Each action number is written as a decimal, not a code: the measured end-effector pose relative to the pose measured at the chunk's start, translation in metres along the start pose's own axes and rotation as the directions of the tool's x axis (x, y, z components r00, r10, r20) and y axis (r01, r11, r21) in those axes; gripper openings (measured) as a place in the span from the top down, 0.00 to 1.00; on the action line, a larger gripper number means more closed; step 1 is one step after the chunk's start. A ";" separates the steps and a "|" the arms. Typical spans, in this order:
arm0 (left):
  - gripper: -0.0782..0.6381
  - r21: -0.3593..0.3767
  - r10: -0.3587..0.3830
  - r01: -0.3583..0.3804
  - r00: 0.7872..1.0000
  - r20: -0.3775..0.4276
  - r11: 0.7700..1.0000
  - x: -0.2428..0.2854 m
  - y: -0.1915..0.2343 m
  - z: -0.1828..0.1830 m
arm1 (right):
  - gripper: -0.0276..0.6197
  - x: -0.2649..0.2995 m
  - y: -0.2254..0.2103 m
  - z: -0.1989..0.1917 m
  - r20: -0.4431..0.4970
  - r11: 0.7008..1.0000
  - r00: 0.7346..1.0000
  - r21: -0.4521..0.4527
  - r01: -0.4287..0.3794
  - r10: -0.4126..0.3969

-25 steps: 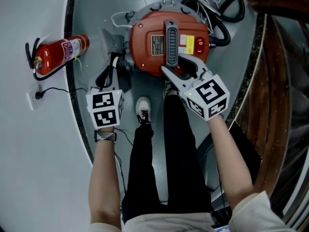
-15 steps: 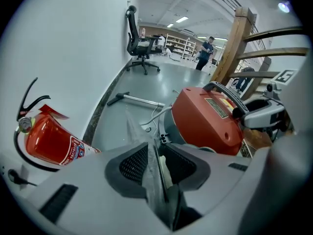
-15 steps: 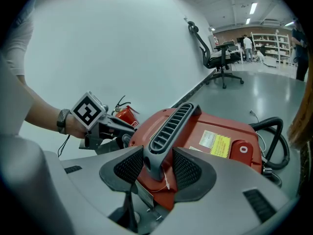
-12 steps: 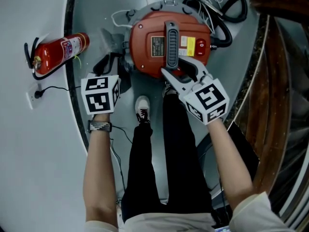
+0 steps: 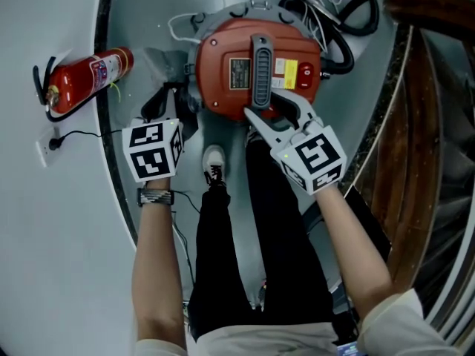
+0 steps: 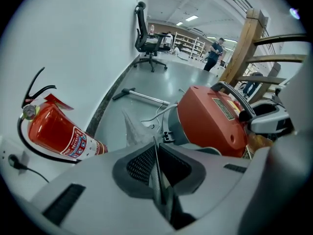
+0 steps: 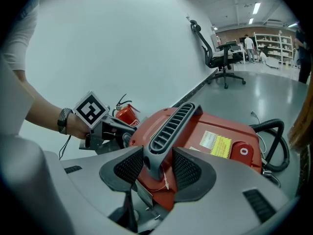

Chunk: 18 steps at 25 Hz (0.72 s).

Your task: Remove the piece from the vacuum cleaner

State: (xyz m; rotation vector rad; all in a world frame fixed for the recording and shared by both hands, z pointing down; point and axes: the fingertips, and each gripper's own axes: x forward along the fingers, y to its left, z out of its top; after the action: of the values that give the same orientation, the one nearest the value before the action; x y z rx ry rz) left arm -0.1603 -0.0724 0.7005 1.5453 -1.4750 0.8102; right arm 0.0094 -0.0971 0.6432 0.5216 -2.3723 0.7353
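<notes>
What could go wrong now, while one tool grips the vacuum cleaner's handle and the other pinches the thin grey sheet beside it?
1. The left tool has just been closing its jaws on the thin grey sheet and seems to hold only an edge; pulled, it may slip or tear.
2. The right tool is clamped on the handle; if that grip slips, the red vacuum cleaner could shift toward the shoe close beside it.

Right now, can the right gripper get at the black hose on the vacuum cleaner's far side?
Probably not yet. The right gripper is clamped on the handle, so it must let go first. Beyond that, only the red lid lies before the black hose.
</notes>
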 end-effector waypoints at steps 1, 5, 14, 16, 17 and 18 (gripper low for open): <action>0.85 -0.019 0.002 -0.002 1.000 -0.003 1.000 -0.001 0.001 -0.001 | 0.67 0.000 0.000 -0.001 -0.001 1.000 1.000 0.000 0.002 -0.002; 0.85 -0.076 0.008 -0.009 1.000 -0.012 0.997 -0.002 0.004 -0.002 | 0.67 -0.001 0.000 -0.001 -0.008 1.000 1.000 0.001 -0.001 0.001; 0.85 -0.106 0.034 -0.037 0.999 -0.023 0.994 -0.002 0.010 -0.004 | 0.67 0.000 0.000 -0.003 -0.017 1.000 1.000 -0.013 -0.003 0.003; 0.85 -0.122 0.048 -0.050 0.999 -0.020 0.991 -0.002 0.012 -0.004 | 0.67 0.000 0.000 -0.003 -0.017 1.000 1.000 -0.017 -0.002 0.002; 0.85 -0.128 0.055 -0.057 0.998 -0.019 0.990 -0.002 0.013 -0.004 | 0.67 0.000 -0.001 -0.003 -0.016 1.000 1.000 -0.017 -0.002 0.001; 0.85 -0.134 0.063 -0.065 0.998 -0.020 0.989 -0.002 0.014 -0.004 | 0.67 -0.001 -0.001 -0.003 -0.016 1.000 1.000 -0.018 -0.002 0.002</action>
State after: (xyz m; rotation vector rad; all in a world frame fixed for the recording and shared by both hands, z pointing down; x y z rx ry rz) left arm -0.1737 -0.0672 0.7024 1.3948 -1.5422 0.7422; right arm 0.0113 -0.0956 0.6450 0.5037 -2.3624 0.7161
